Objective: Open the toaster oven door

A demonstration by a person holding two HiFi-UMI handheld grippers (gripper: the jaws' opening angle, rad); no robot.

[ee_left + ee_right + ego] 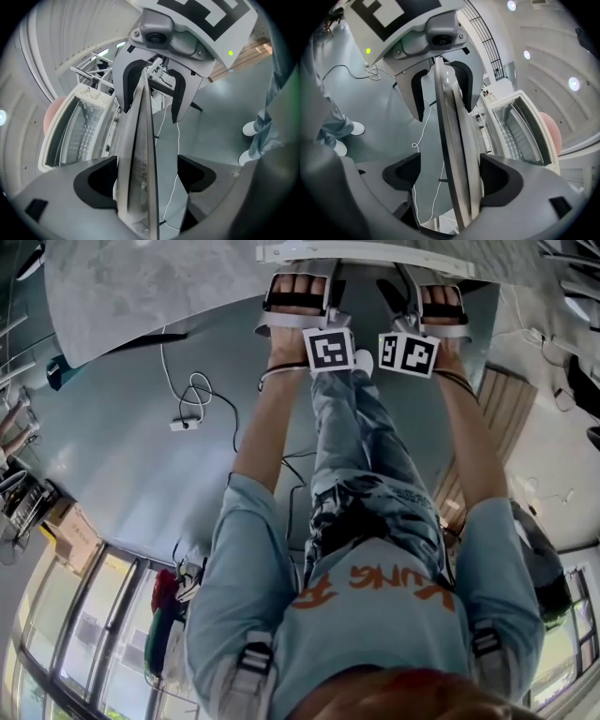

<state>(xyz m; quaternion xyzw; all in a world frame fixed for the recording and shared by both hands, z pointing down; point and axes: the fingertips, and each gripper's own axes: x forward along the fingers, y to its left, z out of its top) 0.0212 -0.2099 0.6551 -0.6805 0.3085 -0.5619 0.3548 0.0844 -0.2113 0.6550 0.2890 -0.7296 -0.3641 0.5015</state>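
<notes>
The toaster oven door [138, 154], a flat glass pane in a grey metal frame, was pictured edge-on and swung clear of the white, box-shaped toaster oven [49, 140], whose wire-racked cavity was shown uncovered just beside it. The task was judged largely done. The door was judged to be stiff and fairly light but hinged, so that it would be guided along its arc, not lifted. Its glass was thought fragile and slippery, and the metal frame along the free edge the better place to be taken hold of. The left gripper [145, 180] was shown released, its jaws spread astride the door. One black pad [93, 185] was seen against the pane and the other stood apart from it. The right gripper [450, 176] was likewise seen unclenched at its widest, with the door between its jaws. One black pad [499, 178] lay beside the frame, and nothing was clamped.
</notes>
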